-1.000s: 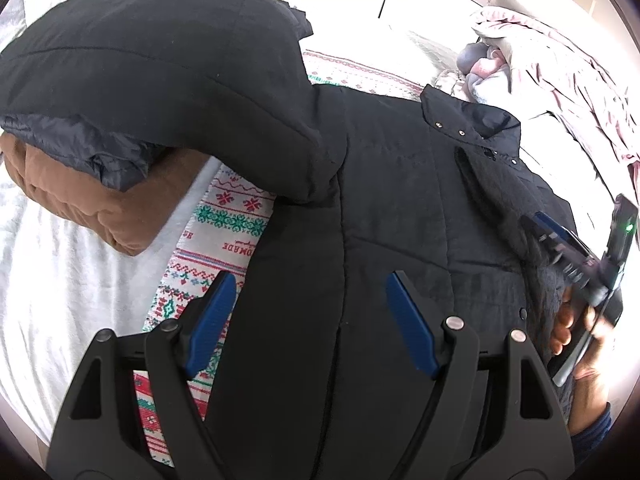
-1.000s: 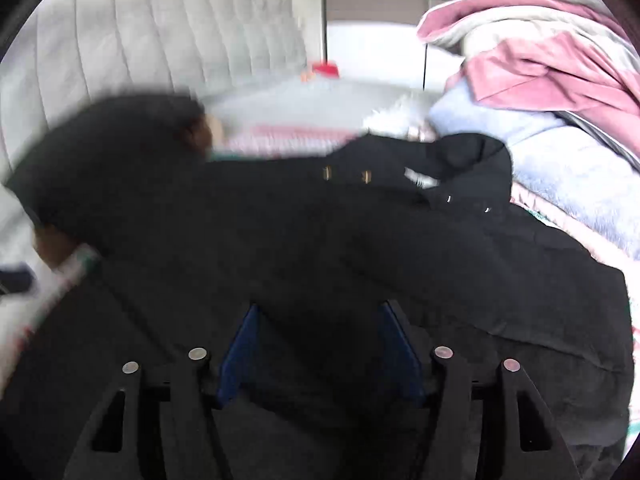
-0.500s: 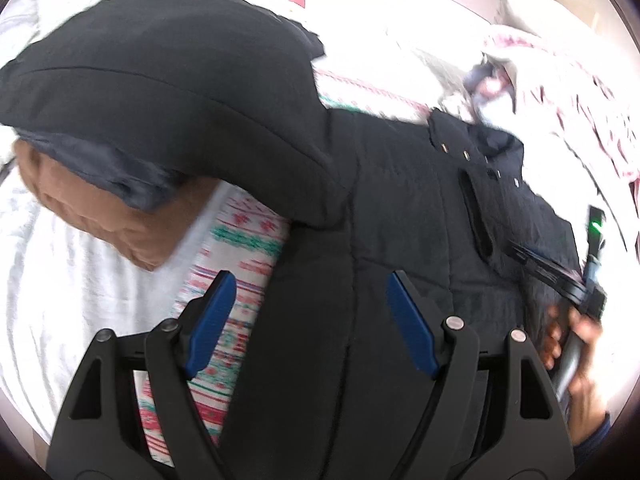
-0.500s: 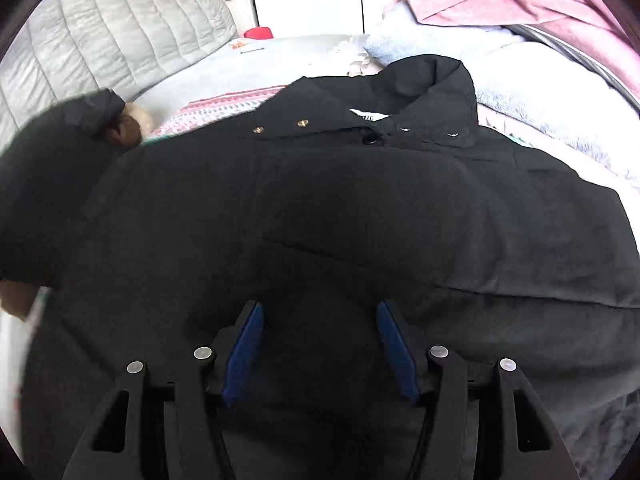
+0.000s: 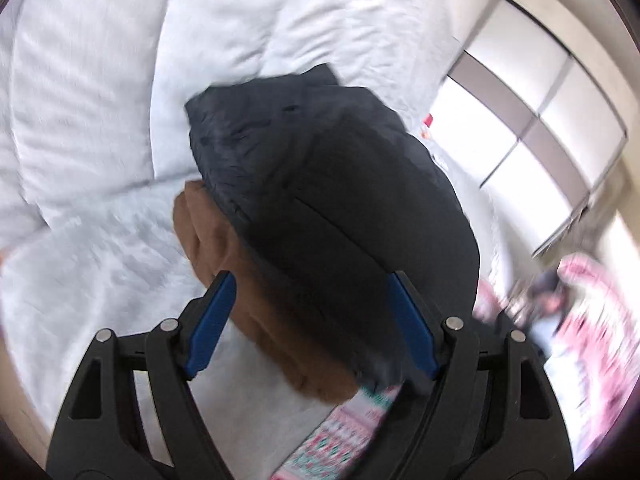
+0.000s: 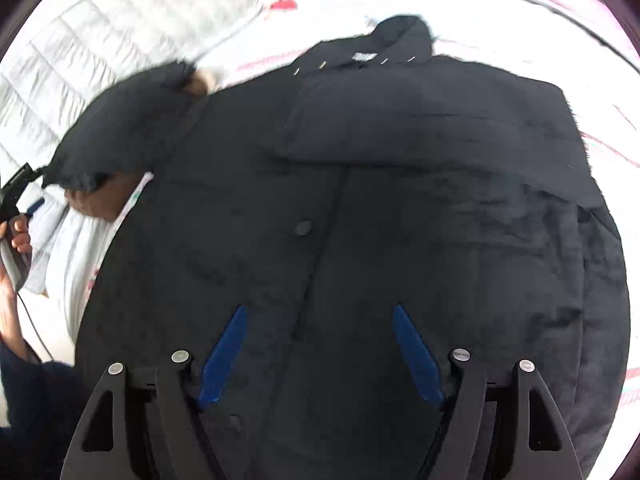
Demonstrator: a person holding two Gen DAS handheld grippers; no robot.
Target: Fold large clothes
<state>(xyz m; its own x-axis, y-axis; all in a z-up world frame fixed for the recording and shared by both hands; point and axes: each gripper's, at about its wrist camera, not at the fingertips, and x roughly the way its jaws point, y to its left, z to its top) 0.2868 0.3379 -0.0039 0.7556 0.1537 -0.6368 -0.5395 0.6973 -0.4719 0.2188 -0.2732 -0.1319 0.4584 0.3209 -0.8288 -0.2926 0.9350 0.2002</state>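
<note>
- While the black coat [image 6: 400, 208] lies spread front-up on the bed [image 5: 92, 128], collar at the far end and hem toward the person, its long axis runs straight away from the right tongs [image 6: 320, 352].
- Those right tongs hover over the lower front, astride the closure line near a dark snap; their jaws have just been opening and now stand spread, with cloth below them but nothing pinched.
- Over at the coat's left side, the left tongs [image 5: 312, 324] are also spread and empty, aimed at the sleeve [image 5: 332, 208], which is draped over a folded brown garment [image 5: 224, 256].
- In the right wrist view the person's left hand [image 6: 14, 240] shows at the frame's left edge, just beside that sleeve's end.
- My judgement: the coming move turns on this sleeve lying out sideways, across the body's long axis. The left hand is plainly the nearer one to bring it in over the front.
- A patterned blanket [image 5: 344, 432] shows beneath the coat's edge.
</note>
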